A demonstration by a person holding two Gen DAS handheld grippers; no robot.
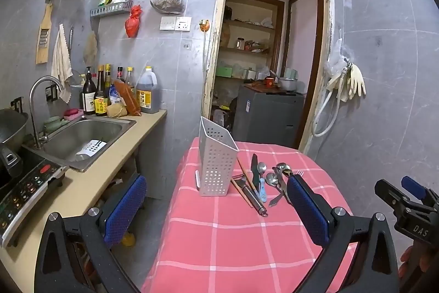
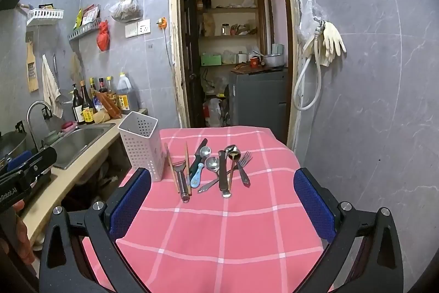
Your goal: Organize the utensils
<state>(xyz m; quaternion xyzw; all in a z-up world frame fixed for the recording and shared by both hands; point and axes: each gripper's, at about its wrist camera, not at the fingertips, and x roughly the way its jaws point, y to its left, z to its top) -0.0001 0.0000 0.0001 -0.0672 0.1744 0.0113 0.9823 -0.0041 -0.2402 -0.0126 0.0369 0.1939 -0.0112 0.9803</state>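
Leftmost on the pink checked table (image 2: 219,232) stands the white perforated holder (image 2: 142,144), upright, light and likely to tip if knocked. Just right of it lie the wooden chopsticks (image 2: 172,169), a steel peeler (image 2: 181,177), a dark-handled knife (image 2: 198,155), then spoons (image 2: 212,164) and a fork (image 2: 244,164), partly overlapping; these look thin, stiff and slippery, best pinched mid-handle. Both the left gripper (image 1: 214,208) and right gripper (image 2: 222,208) hover near, jaws wide apart and holding nothing.
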